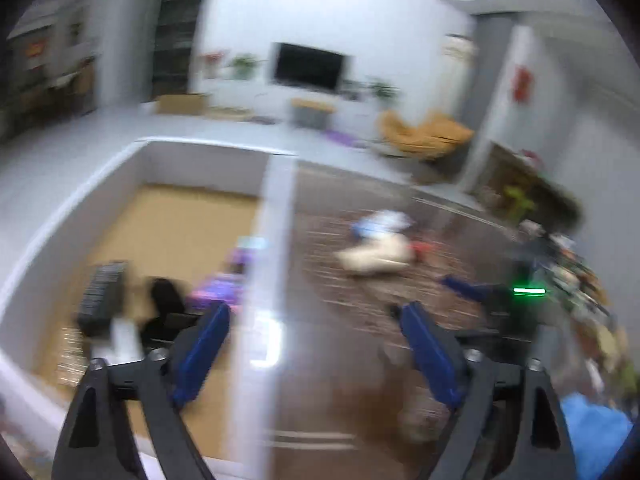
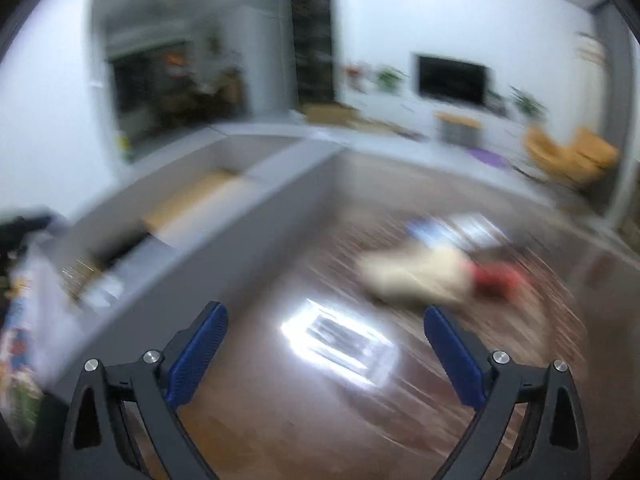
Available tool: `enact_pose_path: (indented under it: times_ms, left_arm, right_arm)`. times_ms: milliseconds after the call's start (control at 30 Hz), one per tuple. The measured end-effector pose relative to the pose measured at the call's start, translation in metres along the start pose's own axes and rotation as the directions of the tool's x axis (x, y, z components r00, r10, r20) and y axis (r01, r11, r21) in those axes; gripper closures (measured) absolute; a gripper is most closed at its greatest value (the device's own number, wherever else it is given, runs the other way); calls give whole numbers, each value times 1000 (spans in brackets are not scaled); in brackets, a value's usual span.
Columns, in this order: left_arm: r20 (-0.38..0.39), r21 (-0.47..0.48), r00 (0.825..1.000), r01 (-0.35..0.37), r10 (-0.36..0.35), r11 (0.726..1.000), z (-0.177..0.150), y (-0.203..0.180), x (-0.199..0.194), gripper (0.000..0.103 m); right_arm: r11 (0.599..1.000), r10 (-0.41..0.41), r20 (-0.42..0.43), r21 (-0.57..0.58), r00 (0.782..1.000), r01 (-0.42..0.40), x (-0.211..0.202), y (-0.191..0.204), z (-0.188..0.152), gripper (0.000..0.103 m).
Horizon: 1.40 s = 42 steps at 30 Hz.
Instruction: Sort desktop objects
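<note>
Both views are blurred by motion. My left gripper (image 1: pixel 316 312) is open and empty, straddling the right wall of a white storage box (image 1: pixel 276 200). Inside the box lie a black remote-like object (image 1: pixel 102 296), a black item (image 1: pixel 166 300) and a purple item (image 1: pixel 218 292). On the dark wooden table lie a cream object (image 1: pixel 374 256), a red object (image 1: pixel 420 246) and a blue-white object (image 1: pixel 382 222). My right gripper (image 2: pixel 326 312) is open and empty above the table, with the cream object (image 2: pixel 416 272), red object (image 2: pixel 496 276) and blue-white object (image 2: pixel 452 232) ahead to the right. The other gripper (image 1: pixel 480 292) shows at the right of the left wrist view.
The white box (image 2: pixel 256 216) stands to the left in the right wrist view. A cluttered pile (image 1: pixel 576 276) sits at the table's right edge, a blue item (image 1: pixel 596 428) at lower right. A ceiling light glares off the tabletop (image 2: pixel 340 336).
</note>
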State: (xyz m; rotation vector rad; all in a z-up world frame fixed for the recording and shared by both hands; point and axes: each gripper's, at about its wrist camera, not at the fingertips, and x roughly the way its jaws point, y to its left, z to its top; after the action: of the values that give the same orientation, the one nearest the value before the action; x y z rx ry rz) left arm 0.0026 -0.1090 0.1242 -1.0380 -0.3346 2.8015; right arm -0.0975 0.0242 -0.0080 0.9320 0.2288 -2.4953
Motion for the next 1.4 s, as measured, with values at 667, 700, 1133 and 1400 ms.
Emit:
enact_pose_path:
  times_ms: [667, 700, 1133, 1400]
  left_arm:
    - [-237, 185, 965, -64, 108, 981, -67, -72, 198, 2]
    - [-236, 206, 964, -77, 125, 976, -70, -73, 200, 2]
    - [-240, 245, 958, -94, 154, 965, -72, -79, 206, 0]
    - [-241, 245, 959, -91, 151, 965, -72, -79, 207, 0]
  right_arm:
    - [930, -227, -269, 225, 936, 290, 34, -143, -64, 0]
    - [930, -227, -268, 224, 936, 290, 33, -142, -63, 0]
    - [931, -228, -266, 224, 937, 290, 28, -139, -65, 0]
    - [931, -228, -266, 224, 937, 290, 29, -139, -65, 0]
